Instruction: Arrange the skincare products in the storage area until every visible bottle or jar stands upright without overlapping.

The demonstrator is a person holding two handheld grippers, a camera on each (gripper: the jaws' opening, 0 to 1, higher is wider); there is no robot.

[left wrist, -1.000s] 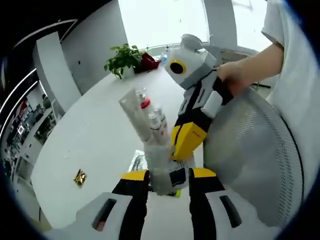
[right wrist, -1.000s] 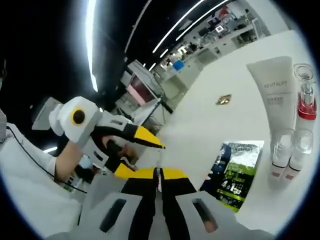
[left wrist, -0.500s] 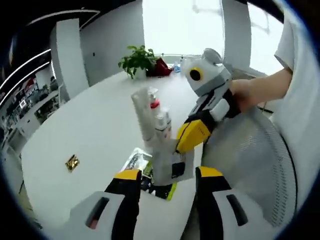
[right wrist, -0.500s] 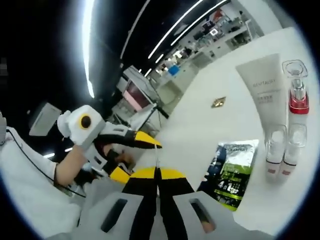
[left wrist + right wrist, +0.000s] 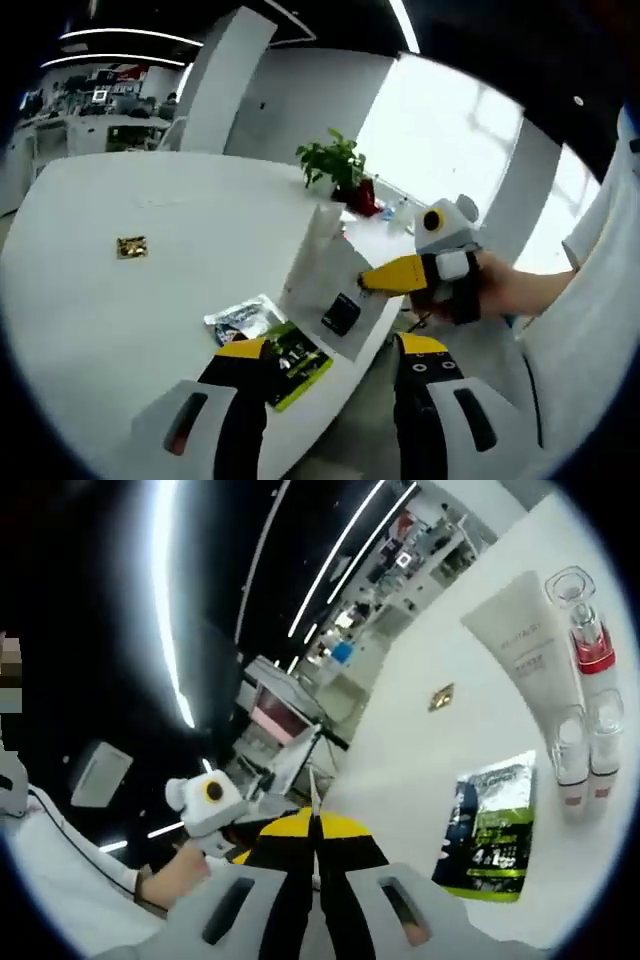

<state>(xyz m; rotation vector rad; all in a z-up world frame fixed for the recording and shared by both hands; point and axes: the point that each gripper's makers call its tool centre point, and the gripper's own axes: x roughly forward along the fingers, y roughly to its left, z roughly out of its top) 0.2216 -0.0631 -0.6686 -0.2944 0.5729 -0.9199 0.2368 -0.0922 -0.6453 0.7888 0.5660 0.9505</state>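
My right gripper (image 5: 313, 818) is shut on a thin white flat packet (image 5: 330, 280) with a small black label. In the right gripper view the packet shows edge-on between the jaws. In the left gripper view the right gripper (image 5: 370, 280) holds this packet up over the table's edge. My left gripper (image 5: 335, 348) stands open below the packet with nothing in it. A white tube (image 5: 520, 630), a clear bottle with a red band (image 5: 583, 630) and two small tubes (image 5: 572, 755) lie side by side on the white table (image 5: 430, 760).
A green sachet (image 5: 295, 360) and a silver one (image 5: 238, 320) lie near the table's edge. A small gold item (image 5: 131, 246) sits farther in. A potted plant (image 5: 335, 160) stands at the far end. A person's hand (image 5: 485, 290) holds the right gripper.
My left gripper has let go of the packet and opened. The packet stays in the right gripper, now lifted clear of the left jaws. Both views have swung.
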